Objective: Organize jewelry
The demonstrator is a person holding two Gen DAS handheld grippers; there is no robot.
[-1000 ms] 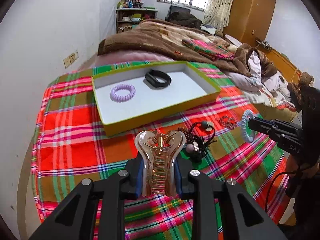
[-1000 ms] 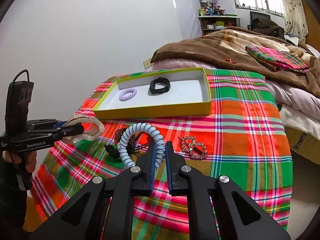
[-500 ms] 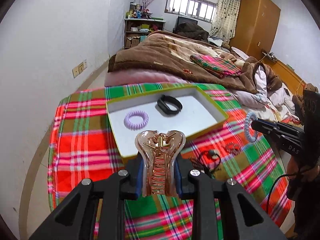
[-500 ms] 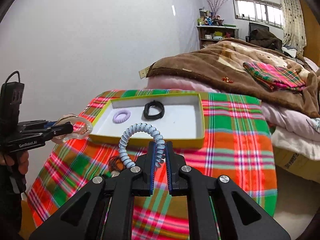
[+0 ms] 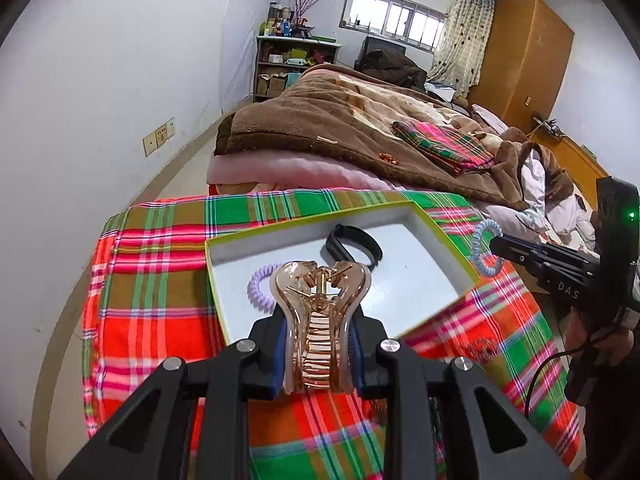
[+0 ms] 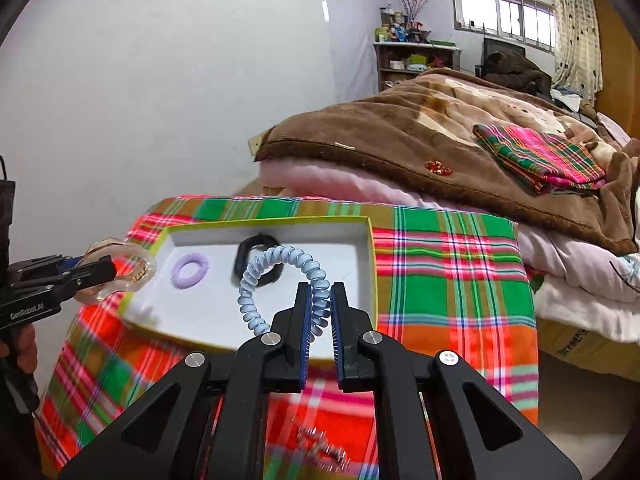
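My left gripper (image 5: 318,326) is shut on a clear, rose-gold claw hair clip (image 5: 320,320), held above the near edge of the yellow-rimmed white box (image 5: 424,276). My right gripper (image 6: 320,308) is shut on a pale blue spiral hair tie (image 6: 280,268), also over the box's (image 6: 340,240) near side. Inside the box lie a lilac spiral hair tie (image 6: 189,270) and a black band (image 6: 250,254). In the left wrist view the right gripper (image 5: 494,246) shows at the right with the blue tie (image 5: 482,250). The left gripper (image 6: 108,270) with the clip (image 6: 124,268) shows at the left of the right wrist view.
The box rests on a plaid cloth (image 5: 152,280) over a small table. A glittery ornament (image 6: 320,452) lies on the cloth below my right gripper. A bed with a brown blanket (image 5: 340,120) stands behind. A white wall (image 5: 100,80) is at the left.
Both grippers have moved forward and up from the pile of trinkets to above the box's near side, each still holding its item. The box now looks closer.
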